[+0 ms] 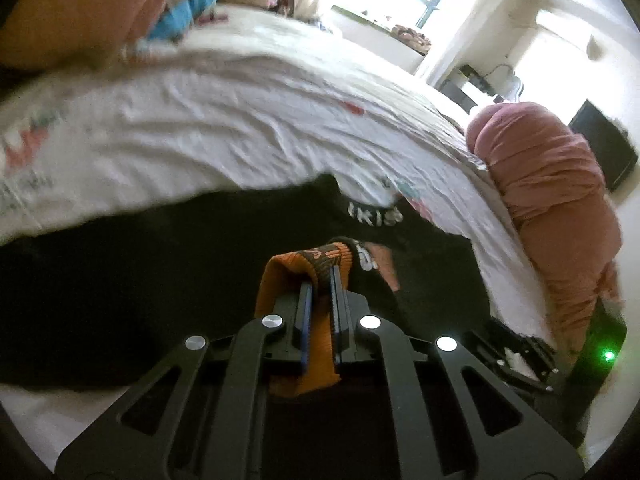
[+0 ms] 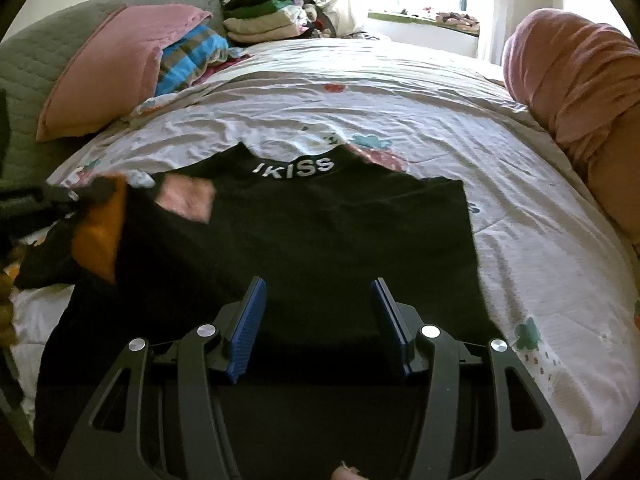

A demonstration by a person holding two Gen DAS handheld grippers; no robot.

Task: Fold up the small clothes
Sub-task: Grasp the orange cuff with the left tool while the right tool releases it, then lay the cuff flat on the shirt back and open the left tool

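A small black shirt (image 2: 320,232) with white "KISS" lettering at the collar lies on the bed; its right side is folded in with a straight edge. My left gripper (image 1: 322,276) is shut on the shirt's orange cuff (image 1: 304,264) and holds that sleeve lifted over the shirt's left side. It shows in the right wrist view as an orange and black fold (image 2: 100,232) at the left. My right gripper (image 2: 318,292) is open and empty, low over the shirt's lower middle.
The bed has a white printed sheet (image 2: 400,112). A pink pillow (image 2: 112,68), a striped blue cloth (image 2: 192,60) and a stack of folded clothes (image 2: 264,20) lie at the far left. A rolled pink blanket (image 2: 580,88) lies along the right edge.
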